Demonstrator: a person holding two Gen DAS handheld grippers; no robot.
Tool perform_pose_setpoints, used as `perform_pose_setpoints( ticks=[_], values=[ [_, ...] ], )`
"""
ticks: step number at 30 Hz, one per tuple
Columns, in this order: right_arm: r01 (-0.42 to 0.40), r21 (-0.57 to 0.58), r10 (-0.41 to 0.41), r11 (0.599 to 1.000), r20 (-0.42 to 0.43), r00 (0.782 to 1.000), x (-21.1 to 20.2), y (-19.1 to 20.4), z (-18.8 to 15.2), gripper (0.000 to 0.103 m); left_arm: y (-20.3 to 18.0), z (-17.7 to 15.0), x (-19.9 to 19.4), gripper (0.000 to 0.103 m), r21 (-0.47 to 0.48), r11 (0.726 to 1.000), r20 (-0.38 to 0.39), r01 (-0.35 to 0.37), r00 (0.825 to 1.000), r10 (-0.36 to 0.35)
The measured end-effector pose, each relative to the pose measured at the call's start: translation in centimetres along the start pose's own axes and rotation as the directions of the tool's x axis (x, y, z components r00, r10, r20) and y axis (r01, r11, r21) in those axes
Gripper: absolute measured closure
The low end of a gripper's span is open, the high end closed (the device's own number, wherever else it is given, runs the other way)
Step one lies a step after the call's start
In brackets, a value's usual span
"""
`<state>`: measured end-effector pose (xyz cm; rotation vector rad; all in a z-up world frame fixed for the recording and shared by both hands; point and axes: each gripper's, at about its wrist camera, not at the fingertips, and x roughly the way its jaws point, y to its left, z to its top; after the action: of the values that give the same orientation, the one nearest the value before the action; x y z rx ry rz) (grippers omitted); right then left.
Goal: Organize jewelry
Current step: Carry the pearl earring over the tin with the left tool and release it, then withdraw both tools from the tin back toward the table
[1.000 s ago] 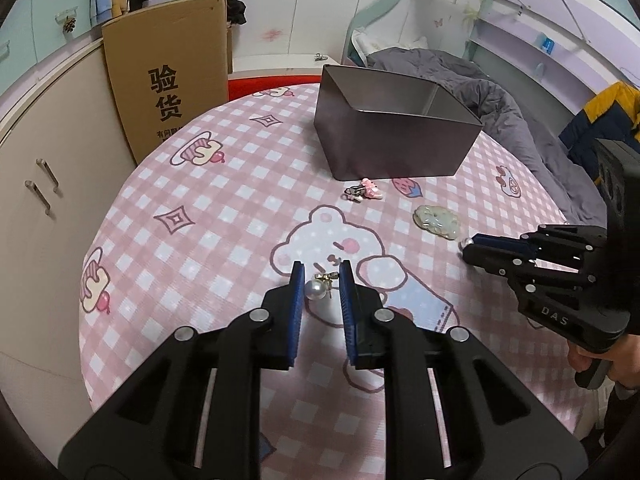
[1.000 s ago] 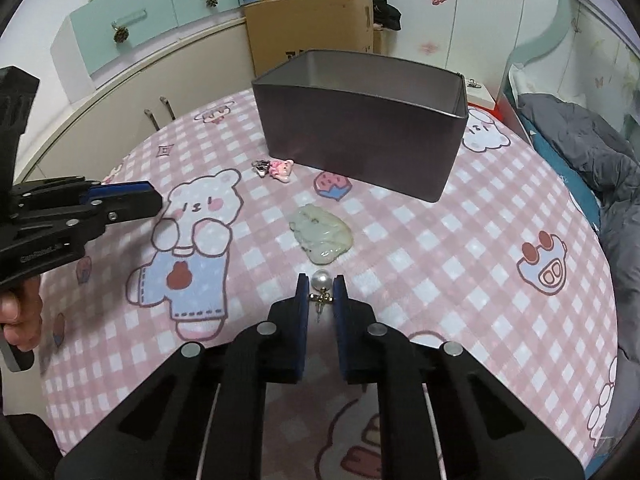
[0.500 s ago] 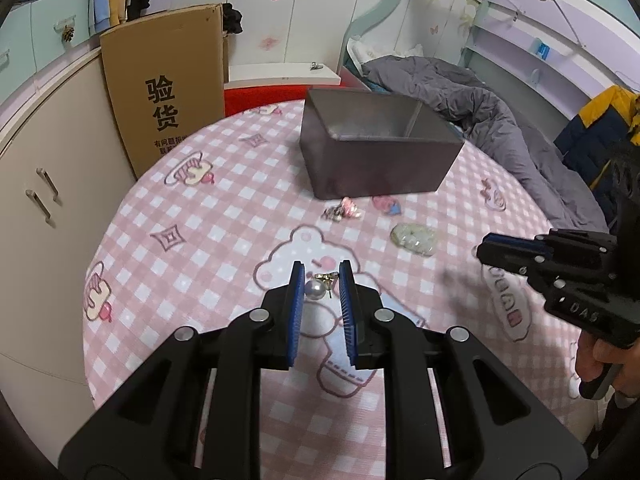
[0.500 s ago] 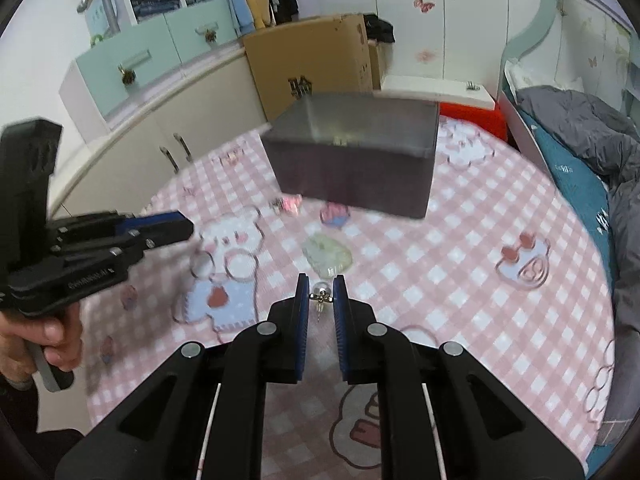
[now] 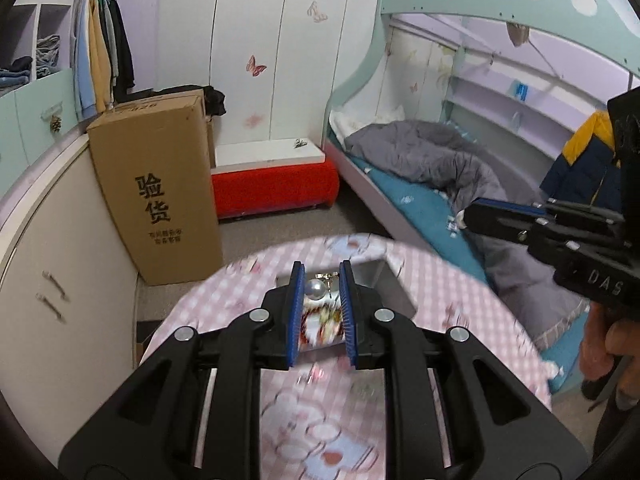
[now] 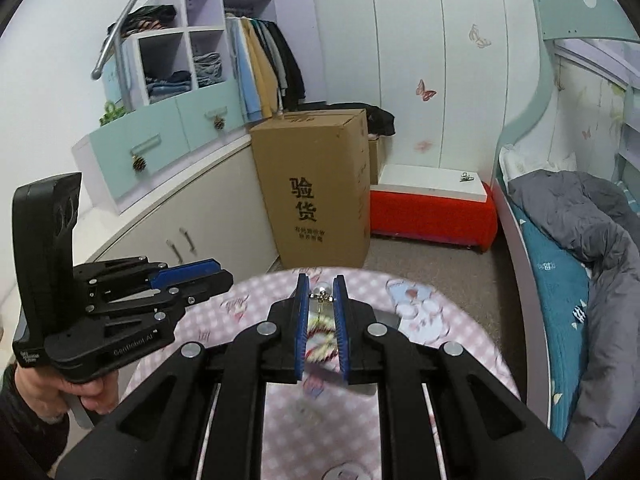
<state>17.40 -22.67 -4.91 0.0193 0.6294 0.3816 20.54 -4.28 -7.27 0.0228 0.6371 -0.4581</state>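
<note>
Carrying step: left tongs (image 5: 320,286) pinching pearl earring (image 5: 315,289), right tongs (image 6: 320,294) pinching second earring (image 6: 320,293), above box (image 5: 376,280). Next: lower, release inside.

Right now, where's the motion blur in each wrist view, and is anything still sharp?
Left wrist view: the pink checked tablecloth and metal box are smeared, while the left tongs and their pearl earring stay crisp. Right wrist view: same smear on the cloth; right tongs, pearl earring and cardboard box sharp.
</note>
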Motion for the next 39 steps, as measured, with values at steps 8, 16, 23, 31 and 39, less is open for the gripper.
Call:
perform_pose_setpoints(
  ticks=[8,16,23,31,39],
  values=[
    [0.007,0.048,-0.003,0.999,-0.064,0.998,3.4,-2.3,2.2,0.092,0.2,3.1,3.2,0.085,-0.052,0.997,-0.039,0.061,0.997,-0.063],
    [-0.004,0.125,0.022,0.992,-0.14,0.99,6.6,-4.0,1.6,0.091,0.5,3.2,5.9,0.085,-0.079,0.992,-0.099,0.103,0.989,-0.11],
    [0.062,0.252,-0.032,0.966,-0.121,0.992,7.0,-6.6,0.4,0.008,0.4,2.8,5.1,0.006,-0.014,0.997,-0.032,-0.079,0.996,0.078],
    [0.118,0.296,-0.097,0.948,-0.084,0.992,5.5,-7.7,0.9,0.008,1.7,3.0,2.4,0.006,-0.072,0.982,0.026,-0.177,0.983,0.179],
    [0.128,0.268,-0.121,0.955,-0.042,0.992,4.3,-6.7,2.2,0.008,1.4,3.7,-0.7,0.006,-0.081,0.976,0.095,-0.202,0.973,0.209]
  ],
)
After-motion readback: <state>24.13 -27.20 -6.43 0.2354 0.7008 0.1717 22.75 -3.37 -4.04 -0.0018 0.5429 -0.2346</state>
